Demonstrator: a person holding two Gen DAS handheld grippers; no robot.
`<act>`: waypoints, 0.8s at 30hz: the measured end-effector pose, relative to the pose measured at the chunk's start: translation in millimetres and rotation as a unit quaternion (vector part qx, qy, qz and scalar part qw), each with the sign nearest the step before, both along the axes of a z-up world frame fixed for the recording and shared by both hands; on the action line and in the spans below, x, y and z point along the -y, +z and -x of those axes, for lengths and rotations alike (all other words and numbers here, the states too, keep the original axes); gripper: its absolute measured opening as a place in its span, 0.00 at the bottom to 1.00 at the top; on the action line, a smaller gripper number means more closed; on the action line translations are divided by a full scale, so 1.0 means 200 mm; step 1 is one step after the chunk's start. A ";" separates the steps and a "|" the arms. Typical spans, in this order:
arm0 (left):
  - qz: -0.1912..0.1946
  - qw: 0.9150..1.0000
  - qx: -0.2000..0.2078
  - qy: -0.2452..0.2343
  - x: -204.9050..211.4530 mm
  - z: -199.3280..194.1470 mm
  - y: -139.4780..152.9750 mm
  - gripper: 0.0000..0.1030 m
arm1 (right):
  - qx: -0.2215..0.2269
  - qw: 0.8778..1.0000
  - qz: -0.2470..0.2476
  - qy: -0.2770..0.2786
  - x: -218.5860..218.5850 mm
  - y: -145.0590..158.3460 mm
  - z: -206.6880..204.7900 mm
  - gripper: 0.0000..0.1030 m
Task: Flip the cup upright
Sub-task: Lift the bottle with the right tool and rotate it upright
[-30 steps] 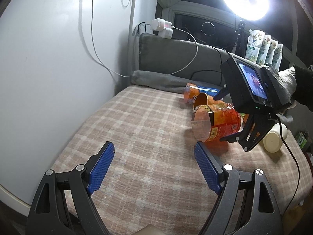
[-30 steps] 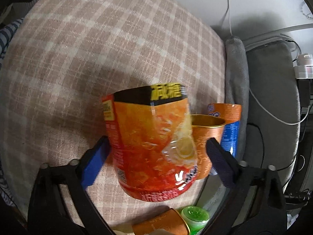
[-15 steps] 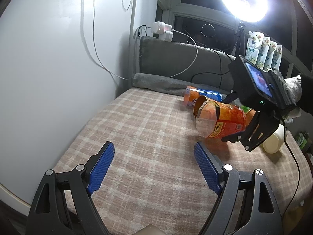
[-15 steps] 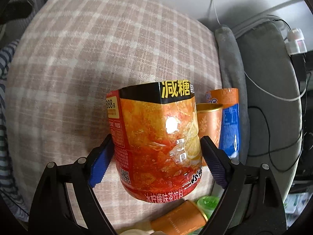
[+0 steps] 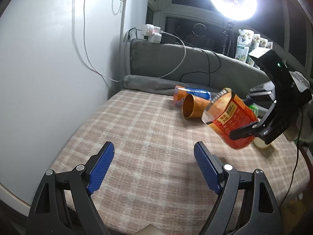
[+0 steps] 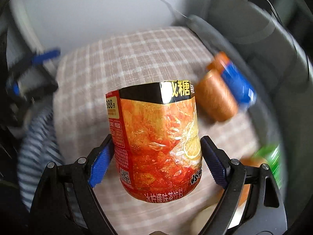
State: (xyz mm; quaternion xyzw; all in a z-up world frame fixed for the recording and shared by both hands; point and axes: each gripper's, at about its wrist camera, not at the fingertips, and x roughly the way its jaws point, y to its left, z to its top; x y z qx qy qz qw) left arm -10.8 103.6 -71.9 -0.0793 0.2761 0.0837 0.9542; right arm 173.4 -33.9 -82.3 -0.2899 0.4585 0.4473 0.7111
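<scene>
Your right gripper (image 6: 156, 152) is clamped on the orange cup (image 6: 158, 137), both blue pads pressed against its sides. The cup hangs in the air above the checked cloth (image 5: 140, 137) — tilted, its open black-rimmed mouth angled up and toward the wall. Your left gripper (image 5: 153, 166) hovers low over the cloth with its fingers spread wide, nothing between them. A gold cup (image 5: 193, 106) and a blue-and-orange can (image 5: 187, 95) lie on their sides, just beyond.
</scene>
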 end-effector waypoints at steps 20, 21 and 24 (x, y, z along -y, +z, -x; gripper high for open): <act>0.010 0.998 -0.011 -0.057 0.17 -0.03 0.02 0.81 | -0.303 0.880 -0.161 -0.328 0.50 -0.31 -0.02 0.87; 0.012 0.998 -0.013 -0.060 0.17 -0.04 0.02 0.81 | -0.303 0.880 -0.160 -0.328 0.50 -0.32 -0.02 0.87; 0.018 0.997 -0.019 -0.071 0.20 -0.05 0.02 0.81 | -0.304 0.880 -0.159 -0.328 0.49 -0.32 -0.05 0.87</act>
